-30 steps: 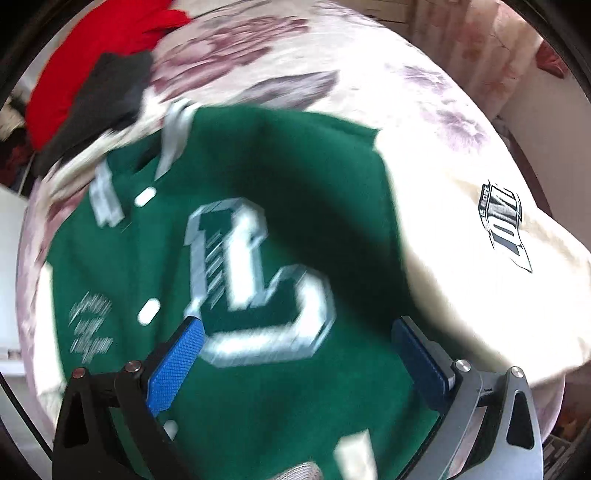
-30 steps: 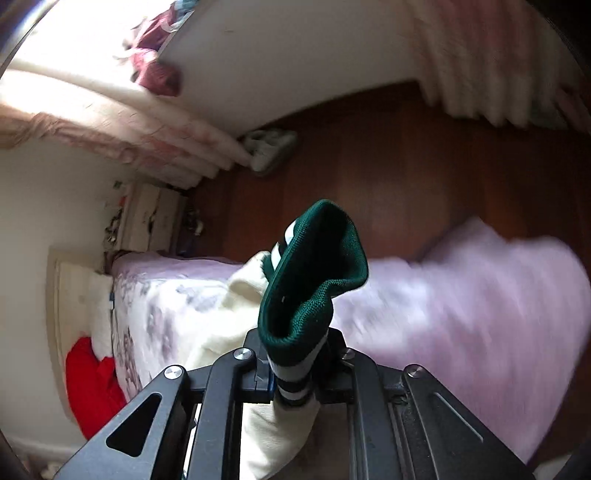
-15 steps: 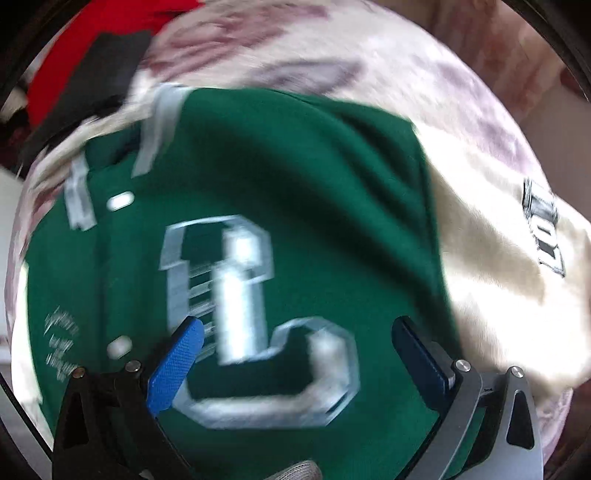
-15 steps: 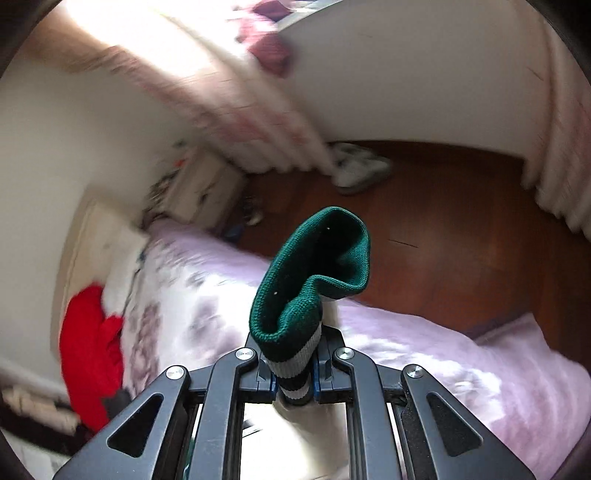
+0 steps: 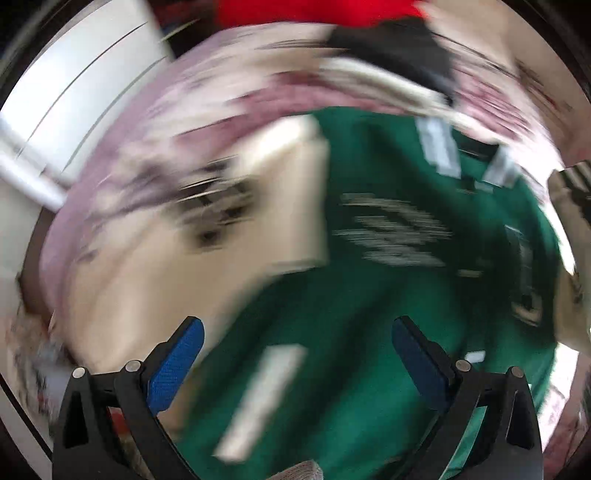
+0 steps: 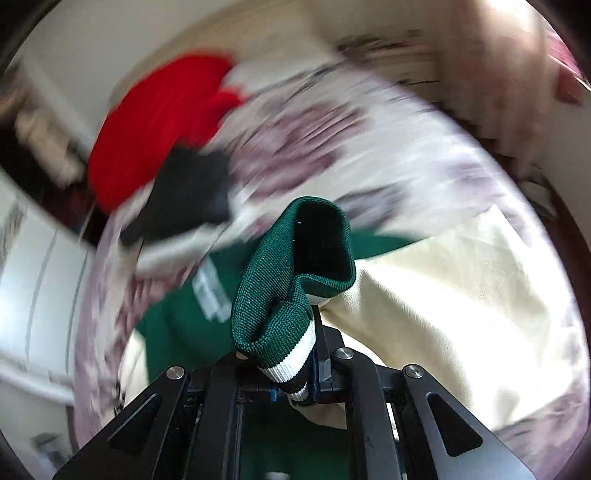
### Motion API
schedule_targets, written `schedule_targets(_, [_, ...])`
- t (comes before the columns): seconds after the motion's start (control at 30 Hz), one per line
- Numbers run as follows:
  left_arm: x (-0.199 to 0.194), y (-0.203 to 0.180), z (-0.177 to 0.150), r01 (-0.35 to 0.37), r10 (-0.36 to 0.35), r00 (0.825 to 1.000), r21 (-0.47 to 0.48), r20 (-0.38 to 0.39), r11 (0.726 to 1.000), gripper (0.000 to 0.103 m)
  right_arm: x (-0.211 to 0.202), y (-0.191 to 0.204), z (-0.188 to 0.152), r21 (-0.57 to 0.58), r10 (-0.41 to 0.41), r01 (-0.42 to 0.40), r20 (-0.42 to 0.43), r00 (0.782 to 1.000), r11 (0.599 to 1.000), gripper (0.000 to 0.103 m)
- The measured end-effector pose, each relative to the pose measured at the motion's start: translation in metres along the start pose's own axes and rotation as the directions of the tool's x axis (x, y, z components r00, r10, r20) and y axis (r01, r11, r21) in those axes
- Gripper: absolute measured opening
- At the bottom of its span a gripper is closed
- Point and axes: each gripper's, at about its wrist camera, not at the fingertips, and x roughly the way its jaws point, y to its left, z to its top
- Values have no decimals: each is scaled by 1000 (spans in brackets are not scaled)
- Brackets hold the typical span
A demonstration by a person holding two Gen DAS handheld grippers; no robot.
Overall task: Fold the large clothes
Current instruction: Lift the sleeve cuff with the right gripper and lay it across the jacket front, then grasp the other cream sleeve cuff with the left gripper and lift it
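A green varsity jacket [image 5: 369, 295] with cream sleeves [image 5: 192, 266] lies spread on a floral bed. My left gripper [image 5: 295, 350] is open and empty, hovering over the jacket's lower front near its left sleeve; this view is motion-blurred. My right gripper [image 6: 295, 384] is shut on the green ribbed cuff [image 6: 295, 273] with white stripes, holding it above the jacket body [image 6: 177, 325], with the cream sleeve [image 6: 443, 295] trailing to the right.
A red garment [image 6: 159, 122] and a dark garment [image 6: 188, 188] lie at the bed's far end, also in the left wrist view [image 5: 317, 11]. The floral bedspread [image 6: 332, 129] surrounds the jacket. White furniture [image 5: 74, 110] stands beside the bed.
My right gripper has swung the cuff from facing the floor round over the jacket on the bed. My left gripper has swept across the jacket toward its other sleeve, staying open.
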Motion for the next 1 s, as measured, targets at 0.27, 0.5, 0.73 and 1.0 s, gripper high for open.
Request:
schedule_targets(0.27, [36,240,-83,-108,18,980,-453,-198,885,103,166,155,-96,-154,-28,-37,-401,916,987,39])
schedule_targets(0.5, [108,309,-176,179,-449,891,-861,-63,477,99,105,150,-122,-113,51,-109,-426,903,988,78])
schedule_targets(0.73, [146,319,-148,91,-271,962,-900,-31,426,20,60,106,-115,-22,-32,26,-367,930,999,78])
schedule_targets(1.0, [136,399,-46,125,-39,991,-827,124,548,14,117,145,-74,-124,-126,91,-311,942,988,78])
